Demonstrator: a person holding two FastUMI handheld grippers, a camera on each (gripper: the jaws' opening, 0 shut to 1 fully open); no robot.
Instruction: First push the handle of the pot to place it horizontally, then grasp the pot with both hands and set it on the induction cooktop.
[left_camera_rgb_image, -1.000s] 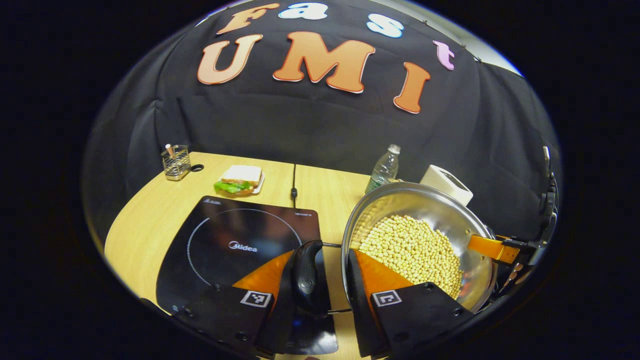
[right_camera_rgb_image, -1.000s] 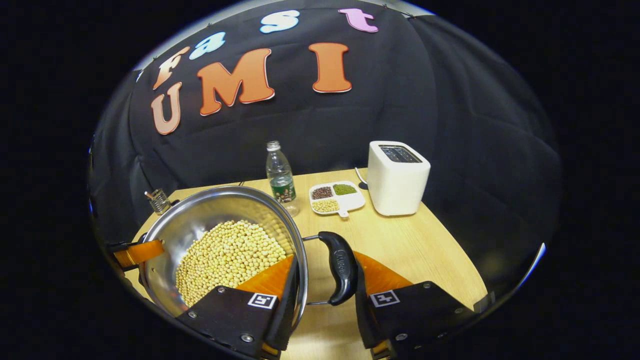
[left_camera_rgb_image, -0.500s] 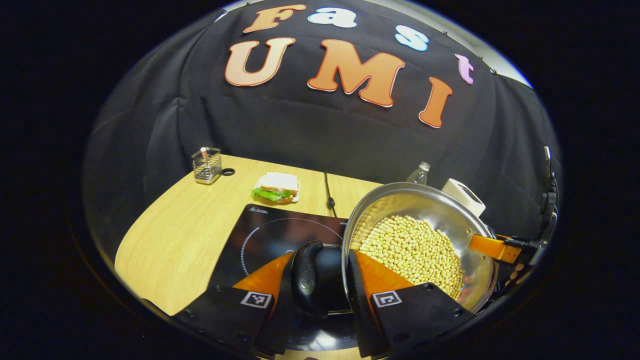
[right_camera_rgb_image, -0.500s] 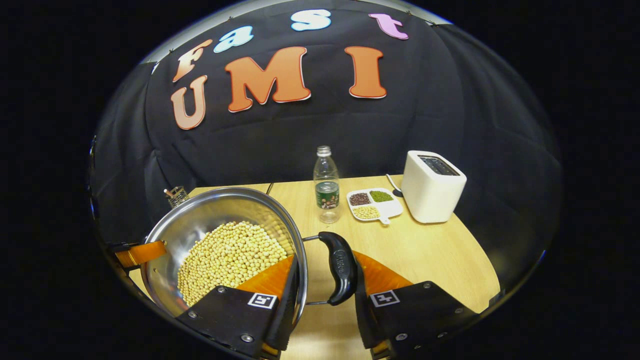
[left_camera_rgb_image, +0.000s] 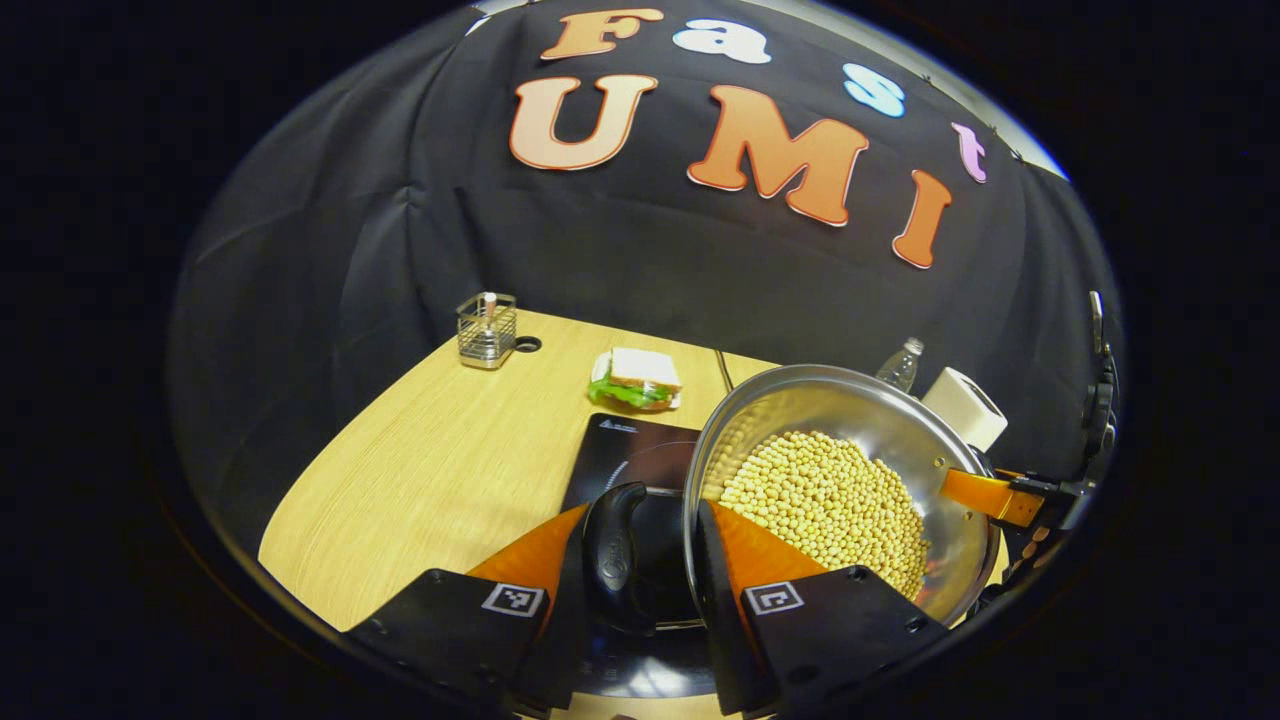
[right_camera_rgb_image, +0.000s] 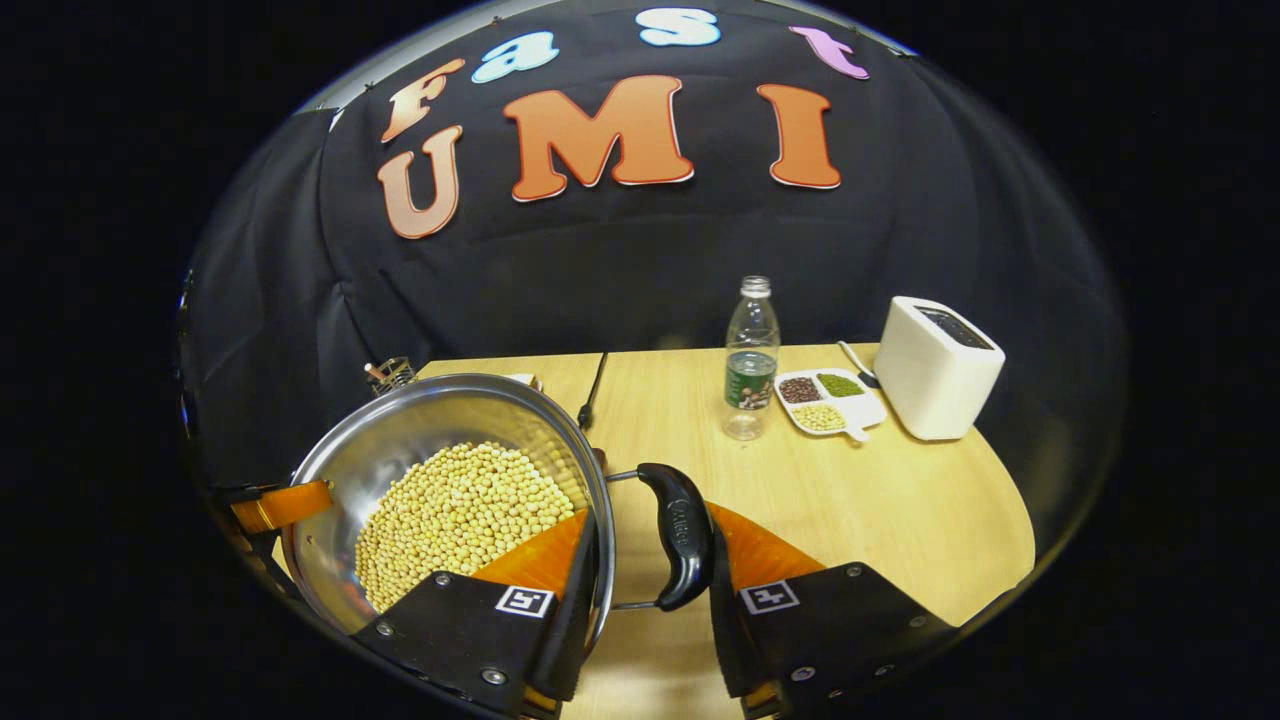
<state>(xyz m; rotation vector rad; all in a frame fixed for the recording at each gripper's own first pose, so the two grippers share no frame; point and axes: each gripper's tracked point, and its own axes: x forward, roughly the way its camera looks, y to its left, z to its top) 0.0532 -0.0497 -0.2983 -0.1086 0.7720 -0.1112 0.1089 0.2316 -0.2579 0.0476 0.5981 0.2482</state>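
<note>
Pale wooden bench (right_camera_rgb_image: 900, 510) under one round steel pot (left_camera_rgb_image: 880, 420) heaped with yellow soybeans (left_camera_rgb_image: 825, 505), over one black induction cooktop (left_camera_rgb_image: 625, 455). Two black side handles, each clamped with the rim: left gripper (left_camera_rgb_image: 655, 555) on one handle (left_camera_rgb_image: 615, 555), right gripper (right_camera_rgb_image: 650, 555) on the other (right_camera_rgb_image: 680, 535).

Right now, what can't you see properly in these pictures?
- Left gripper view: the induction cooktop is mostly hidden behind the pot and the left gripper.
- Left gripper view: the water bottle and toaster peek over the pot's rim.
- Right gripper view: the wire basket is too small to tell its contents.
</note>
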